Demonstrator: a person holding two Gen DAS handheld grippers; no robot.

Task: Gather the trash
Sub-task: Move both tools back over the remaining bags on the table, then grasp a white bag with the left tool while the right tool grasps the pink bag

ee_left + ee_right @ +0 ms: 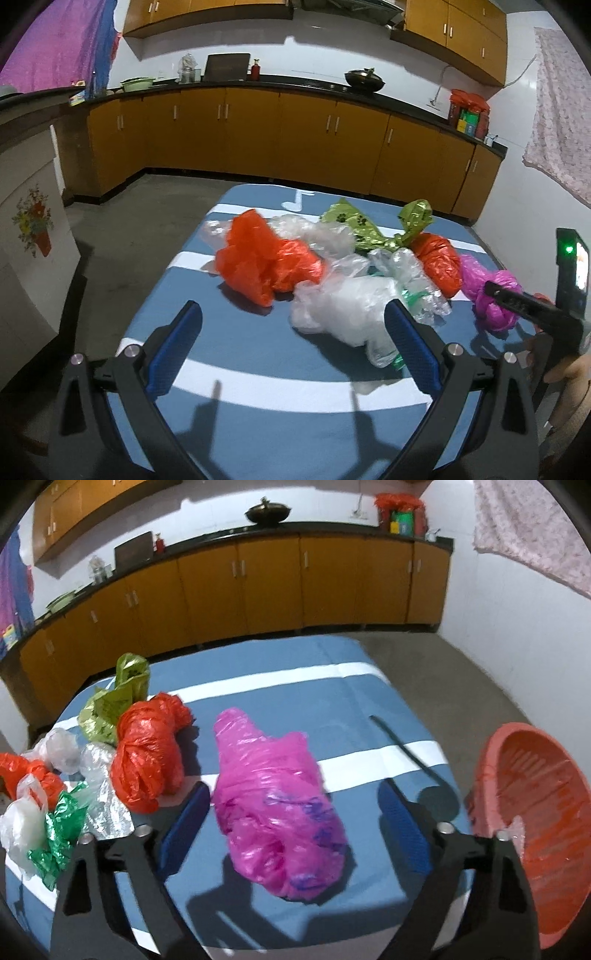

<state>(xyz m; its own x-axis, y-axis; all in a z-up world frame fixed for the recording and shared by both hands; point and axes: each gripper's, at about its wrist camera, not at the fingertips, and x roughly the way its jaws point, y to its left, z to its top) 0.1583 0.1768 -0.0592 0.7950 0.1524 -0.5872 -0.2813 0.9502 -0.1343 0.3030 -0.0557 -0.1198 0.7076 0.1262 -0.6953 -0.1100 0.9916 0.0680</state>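
Bag pile (pixel 332 266) sits on the surface (pixel 332 653), toward its left edge. Lone bag (pixel 280 805) lies right of the pile, mid-surface, apart from it. Basin (pixel 535 819) is at the right edge, tilted.

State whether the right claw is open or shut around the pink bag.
Open. The right claw has its blue fingers spread either side of the pink bag, not pinching it.

Pink bag (pixel 280 805); blue, white-striped tablecloth (pixel 332 701); orange basin (pixel 546 812).
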